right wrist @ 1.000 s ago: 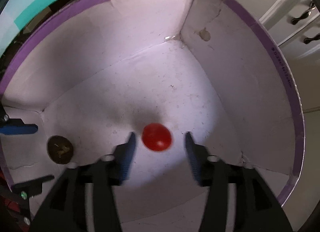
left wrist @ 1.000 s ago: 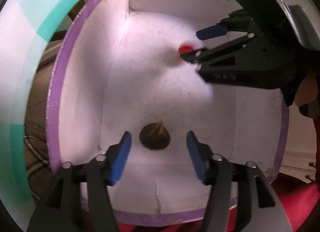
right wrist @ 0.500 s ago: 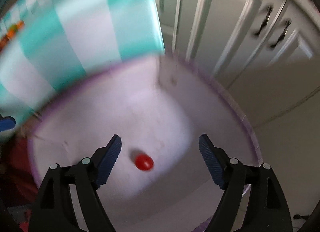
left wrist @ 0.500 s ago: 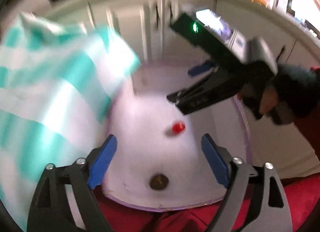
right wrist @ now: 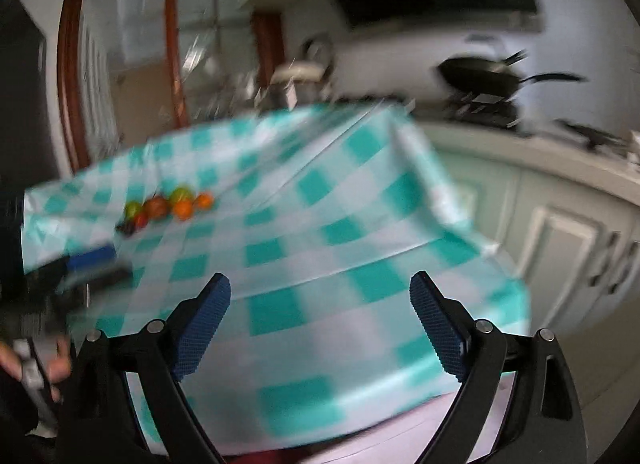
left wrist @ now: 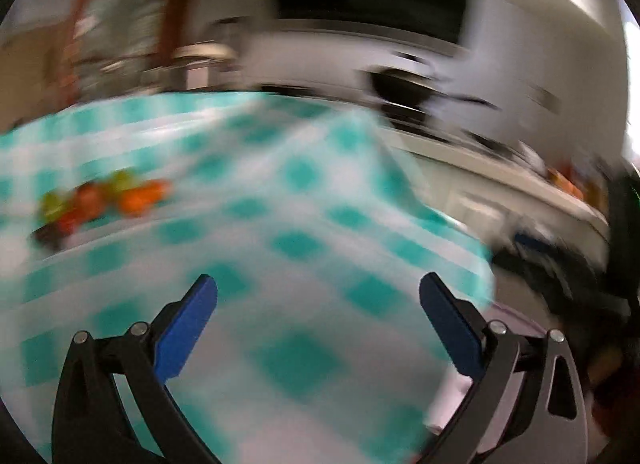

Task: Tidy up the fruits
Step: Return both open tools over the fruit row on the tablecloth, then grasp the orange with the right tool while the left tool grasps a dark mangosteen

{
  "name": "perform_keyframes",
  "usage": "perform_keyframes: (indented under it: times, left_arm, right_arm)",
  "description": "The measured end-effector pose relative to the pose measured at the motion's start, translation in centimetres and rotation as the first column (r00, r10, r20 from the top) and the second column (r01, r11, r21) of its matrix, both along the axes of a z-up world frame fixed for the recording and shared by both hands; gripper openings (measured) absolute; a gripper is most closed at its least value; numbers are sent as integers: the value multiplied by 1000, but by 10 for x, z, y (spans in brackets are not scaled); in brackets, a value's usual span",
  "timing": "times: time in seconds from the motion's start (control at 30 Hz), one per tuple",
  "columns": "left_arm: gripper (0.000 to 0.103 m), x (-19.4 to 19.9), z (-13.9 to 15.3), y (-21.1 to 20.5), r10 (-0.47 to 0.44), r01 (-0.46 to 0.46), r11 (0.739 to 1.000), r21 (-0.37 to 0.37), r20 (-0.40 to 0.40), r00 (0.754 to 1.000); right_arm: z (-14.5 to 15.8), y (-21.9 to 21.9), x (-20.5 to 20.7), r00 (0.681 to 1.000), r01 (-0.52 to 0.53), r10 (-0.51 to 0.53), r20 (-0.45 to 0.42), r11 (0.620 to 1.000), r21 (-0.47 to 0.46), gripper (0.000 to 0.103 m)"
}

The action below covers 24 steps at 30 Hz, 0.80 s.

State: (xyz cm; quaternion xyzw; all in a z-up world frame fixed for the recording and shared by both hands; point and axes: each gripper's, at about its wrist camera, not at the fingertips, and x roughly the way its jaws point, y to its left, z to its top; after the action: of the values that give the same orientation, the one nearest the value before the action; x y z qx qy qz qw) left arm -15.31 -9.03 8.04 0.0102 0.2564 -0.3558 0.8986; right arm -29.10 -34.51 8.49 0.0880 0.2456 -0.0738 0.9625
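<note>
Both grippers hang over the desk (right wrist: pixel 360 224) with its teal-and-white checked cloth. The left gripper (left wrist: pixel 318 320) has its fingers spread wide and opening, nothing between them. Same for the right gripper (right wrist: pixel 320 324): fingers apart, opening, nothing between them. The fruits (right wrist: pixel 168 206) sit in a little pile far across the cloth, green, red and orange ones, pretty blurry. There's a frying pan (right wrist: pixel 484 78) on the back counter.

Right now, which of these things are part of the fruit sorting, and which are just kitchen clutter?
Part of the job:
- pile of small green, red and orange fruits
- teal-and-white checked tablecloth they lie on
- white box with purple rim, barely visible below the table edge

Just lying about:
- black frying pan on the counter
- white cabinet doors
</note>
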Motion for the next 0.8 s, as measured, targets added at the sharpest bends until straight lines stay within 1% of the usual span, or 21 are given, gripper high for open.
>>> perform_keyframes:
  times: [0.03,0.07,0.1,0.17,0.2,0.23,0.27,0.3,0.33,0.37,0.43,0.5,0.53,0.57,0.6,0.7,0.73,0.8]
  left_arm:
    - [101,15,2,17,58,-58,998,-6,-17,998]
    - [101,35,4,34,129,-129,992,-5,-38,991]
    - [101,55,3,48,199,-199,980,-1,-61,978]
    - [101,101,-5,76,348,-349,937,15,-119,930]
    - [101,117,-5,89,410,-411,911,20,-144,901]
    - [101,137,-8,104,483,-486,874,29,-174,858]
    - [101,152,-10,118,538,-541,840,39,-199,819]
    - [101,167,-12,130,584,-589,807,49,-219,782]
    - [101,183,-13,145,639,-647,761,53,-239,731]
    - [101,192,-14,155,674,-686,726,52,-251,695]
    - [101,211,-19,170,719,-742,670,39,-282,635]
    - [101,221,-23,183,731,-764,645,19,-308,610]
    - [101,222,-24,187,736,-771,636,14,-312,601]
    - [101,225,-28,191,736,-775,632,10,-319,597]
    - [101,227,-32,195,729,-772,635,7,-334,597]
    - [101,229,-42,200,691,-751,660,1,-393,607]
    - [101,227,-42,200,687,-746,666,-2,-388,614]
    - [101,230,-43,194,697,-736,675,39,-359,621]
  right_arm:
    - [-6,9,16,999,-23,23,-39,1000,10,88]
    - [-10,22,35,997,-52,54,-64,998,25,88]
    - [-16,31,52,994,-79,82,-71,996,36,88]
    - [-25,54,88,987,-125,128,-92,992,35,88]
    - [-25,63,99,984,-142,145,-101,989,32,88]
    - [-26,72,115,980,-162,164,-109,986,31,88]
    - [-28,86,138,975,-177,178,-130,984,20,88]
    - [-30,92,151,972,-182,182,-150,983,12,88]
    - [-31,100,168,964,-198,197,-177,980,11,88]
    - [-34,111,192,951,-230,230,-205,973,26,88]
    - [-38,124,224,939,-244,242,-244,970,23,89]
    - [-41,139,262,925,-266,264,-274,963,31,89]
    - [-42,144,276,918,-275,274,-286,961,38,88]
    - [-43,151,294,909,-286,286,-304,957,47,88]
    - [-45,157,308,901,-296,298,-316,953,56,88]
    - [-48,175,347,880,-328,330,-341,942,66,86]
    - [-49,180,358,877,-334,334,-346,941,60,82]
    - [-50,191,382,870,-347,343,-355,936,56,78]
